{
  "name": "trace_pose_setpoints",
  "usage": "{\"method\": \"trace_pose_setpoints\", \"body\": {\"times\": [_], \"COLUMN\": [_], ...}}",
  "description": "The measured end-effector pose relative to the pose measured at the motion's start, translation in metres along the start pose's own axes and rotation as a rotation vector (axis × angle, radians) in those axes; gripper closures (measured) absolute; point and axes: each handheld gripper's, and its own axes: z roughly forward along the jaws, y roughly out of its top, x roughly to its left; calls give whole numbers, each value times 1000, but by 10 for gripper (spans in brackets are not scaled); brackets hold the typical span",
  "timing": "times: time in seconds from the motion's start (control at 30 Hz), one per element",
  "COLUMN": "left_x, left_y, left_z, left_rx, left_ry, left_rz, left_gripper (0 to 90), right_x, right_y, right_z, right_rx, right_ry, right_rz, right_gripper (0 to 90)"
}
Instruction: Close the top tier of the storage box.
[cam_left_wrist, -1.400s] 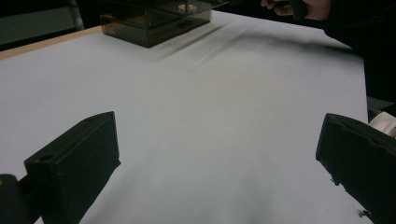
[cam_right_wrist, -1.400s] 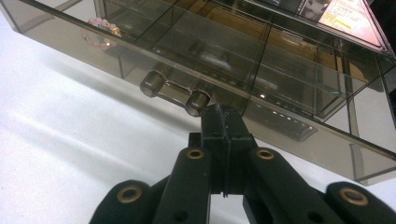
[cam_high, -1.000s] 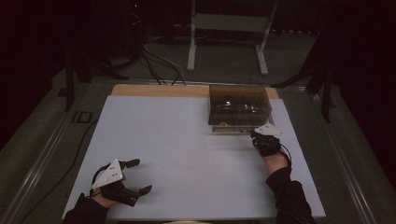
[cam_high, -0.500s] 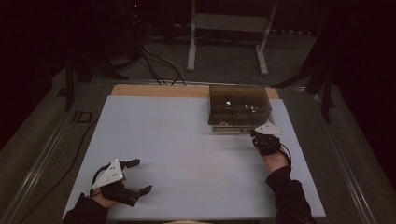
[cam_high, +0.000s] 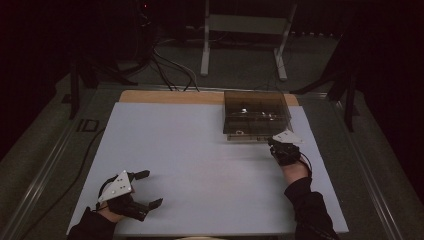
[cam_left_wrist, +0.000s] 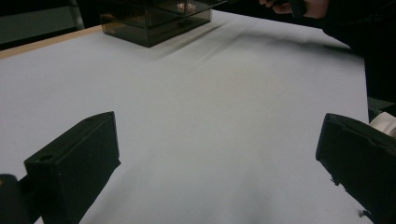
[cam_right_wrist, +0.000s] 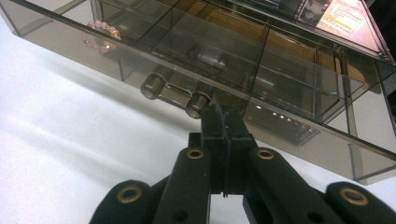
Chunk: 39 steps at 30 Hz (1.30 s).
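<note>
A smoky see-through plastic box (cam_high: 256, 114) sits upright at the far right of the white table top — low, flat-lidded, split into compartments. Its front drawer (cam_right_wrist: 196, 70) carries two small round knobs (cam_right_wrist: 152, 86) side by side — a pink bead bracelet (cam_right_wrist: 100, 36) lies in one end compartment.

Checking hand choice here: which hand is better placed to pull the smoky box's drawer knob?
Right. The right tool, jaws shut, sits at the drawer knob of the smoky box. The left tool rests open at the near left, far from it.
</note>
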Motion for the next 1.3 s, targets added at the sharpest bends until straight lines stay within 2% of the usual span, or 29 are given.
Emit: {"method": "trace_pose_setpoints", "body": {"times": [1.3], "left_x": [0], "left_y": [0], "left_z": [0], "left_rx": [2], "left_ry": [1], "left_rz": [1], "left_gripper": [10], "right_x": [1], "right_y": [8], "right_z": [4], "right_rx": [-4], "right_ry": [-7], "right_rz": [-1], "right_gripper": [900]}}
